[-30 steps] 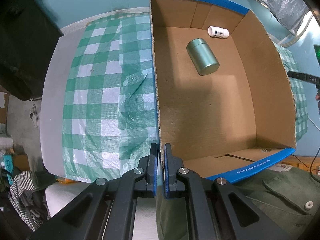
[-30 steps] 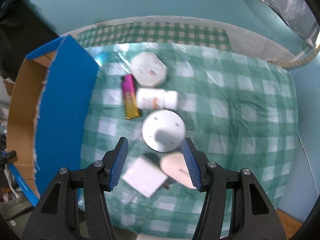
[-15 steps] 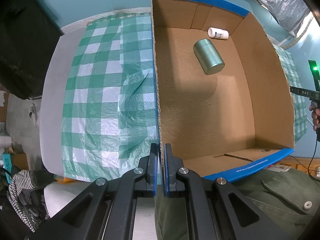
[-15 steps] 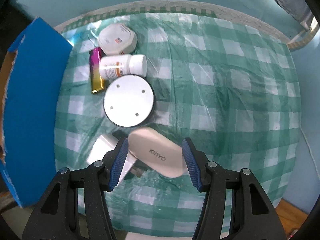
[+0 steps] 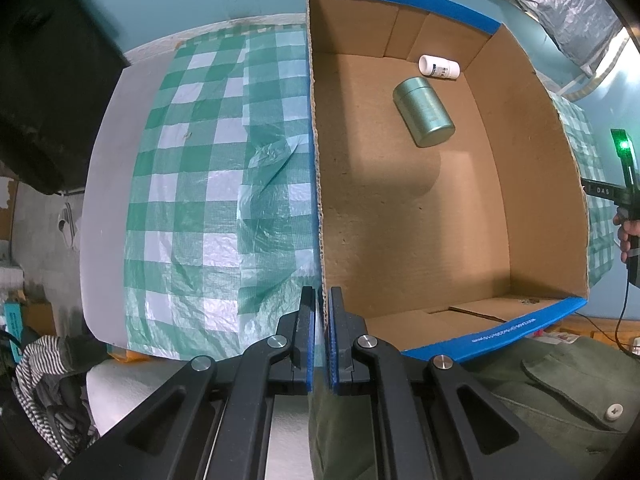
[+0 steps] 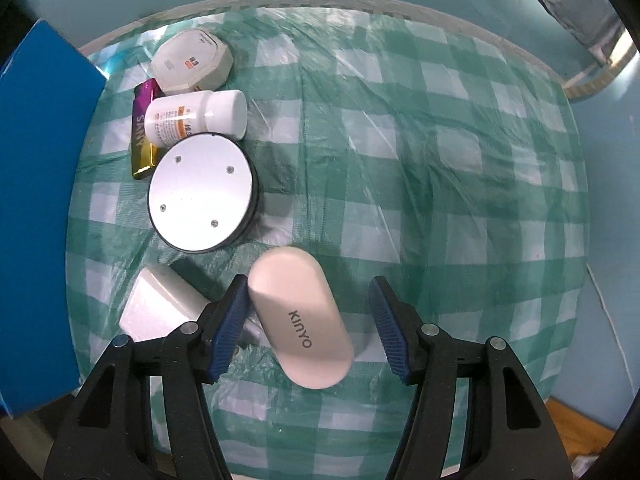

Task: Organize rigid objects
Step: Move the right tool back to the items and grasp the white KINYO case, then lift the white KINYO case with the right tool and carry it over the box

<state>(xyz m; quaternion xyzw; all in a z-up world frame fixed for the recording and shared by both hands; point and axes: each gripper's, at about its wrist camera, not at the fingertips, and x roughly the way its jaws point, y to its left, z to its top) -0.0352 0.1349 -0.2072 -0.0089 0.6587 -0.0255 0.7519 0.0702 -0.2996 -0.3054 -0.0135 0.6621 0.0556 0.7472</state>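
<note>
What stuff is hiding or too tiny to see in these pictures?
- White square block: right wrist view, its near corner is hidden behind the right gripper.
- Purple and gold packet: right wrist view, partly covered by the white pill bottle.
- Small white bottle in the cardboard box: left wrist view, its label print is too small to read.
- Box's near right corner: hidden by its blue flap.

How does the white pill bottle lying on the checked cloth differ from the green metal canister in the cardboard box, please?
The white plastic pill bottle has an orange-printed label; the green metal canister is plain. The bottle lies on the green-and-white checked cloth, pressed among other items; the canister lies inside the cardboard box, apart from a small white bottle. The pill bottle narrows to a white cap; the canister keeps one width. Both are cylinders lying on their sides.
</note>
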